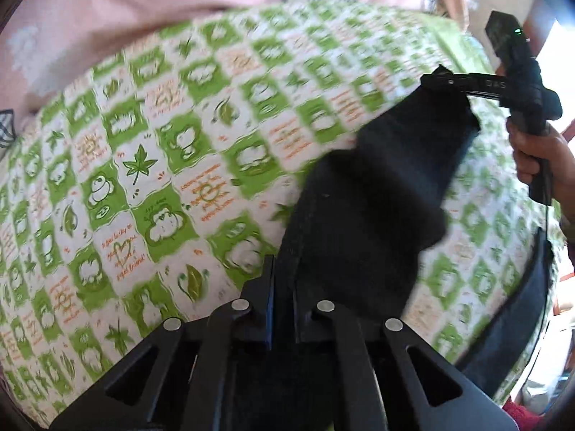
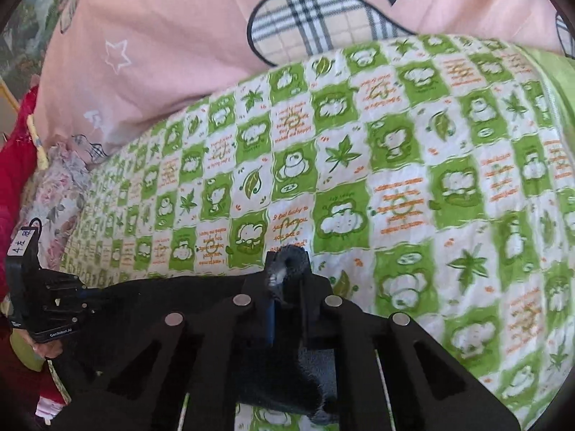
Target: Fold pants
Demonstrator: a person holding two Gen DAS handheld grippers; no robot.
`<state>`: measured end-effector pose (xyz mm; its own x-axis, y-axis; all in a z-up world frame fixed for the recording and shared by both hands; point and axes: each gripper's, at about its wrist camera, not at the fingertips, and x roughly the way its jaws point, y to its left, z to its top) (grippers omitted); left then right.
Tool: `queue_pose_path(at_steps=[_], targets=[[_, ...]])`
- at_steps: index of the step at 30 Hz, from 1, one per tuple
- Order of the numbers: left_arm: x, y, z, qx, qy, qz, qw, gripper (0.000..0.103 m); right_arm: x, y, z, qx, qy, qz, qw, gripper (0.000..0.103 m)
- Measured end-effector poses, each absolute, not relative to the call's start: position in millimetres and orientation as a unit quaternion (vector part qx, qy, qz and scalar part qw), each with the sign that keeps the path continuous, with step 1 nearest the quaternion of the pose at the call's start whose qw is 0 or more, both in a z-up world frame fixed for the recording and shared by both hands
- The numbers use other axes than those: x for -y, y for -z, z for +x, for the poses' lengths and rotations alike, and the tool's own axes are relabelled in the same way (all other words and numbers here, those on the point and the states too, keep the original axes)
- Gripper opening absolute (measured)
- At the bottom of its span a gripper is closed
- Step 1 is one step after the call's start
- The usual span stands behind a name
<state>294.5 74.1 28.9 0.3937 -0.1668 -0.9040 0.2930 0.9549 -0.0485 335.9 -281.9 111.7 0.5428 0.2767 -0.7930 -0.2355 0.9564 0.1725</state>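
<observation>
Pants [image 1: 377, 194] stretched btwn both tongs, clamped in left tongs [image 1: 284, 309], right tongs [image 2: 287, 287]

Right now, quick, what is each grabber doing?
Left gripper: shut on the black pants.
Right gripper: shut on the black pants too, at another edge.

The black pants [image 1: 377, 215] are a soft matt cloth, and in the right wrist view their pinched edge [image 2: 287, 265] shows a fuzzy, fleecy nap. The green-and-white checked bedspread [image 2: 413, 186] is a thin printed cotton-like cloth, lightly puckered and dull. Behind it, the pink pillow with a plaid patch [image 2: 161, 36] looks like smooth woven fabric. The black plastic left gripper [image 1: 284, 280] and the black plastic right gripper [image 2: 287, 276] have a matt finish, with small shiny round metal pins [image 2: 242, 300] at the joints.
</observation>
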Motion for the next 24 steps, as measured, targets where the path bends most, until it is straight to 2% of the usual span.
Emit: queue_pose_path(at_steps=[10,24], targets=[[-35,-74,188,-0.478,0.186,0.048,0.857,0.004,326,-151,244,-0.419,-0.194,0.031,0.886,0.009],[1,-63,85,-0.464,0.203,0.043,0.861,0.003,358,-144,112,-0.373,-0.232,0.002,0.898,0.009]])
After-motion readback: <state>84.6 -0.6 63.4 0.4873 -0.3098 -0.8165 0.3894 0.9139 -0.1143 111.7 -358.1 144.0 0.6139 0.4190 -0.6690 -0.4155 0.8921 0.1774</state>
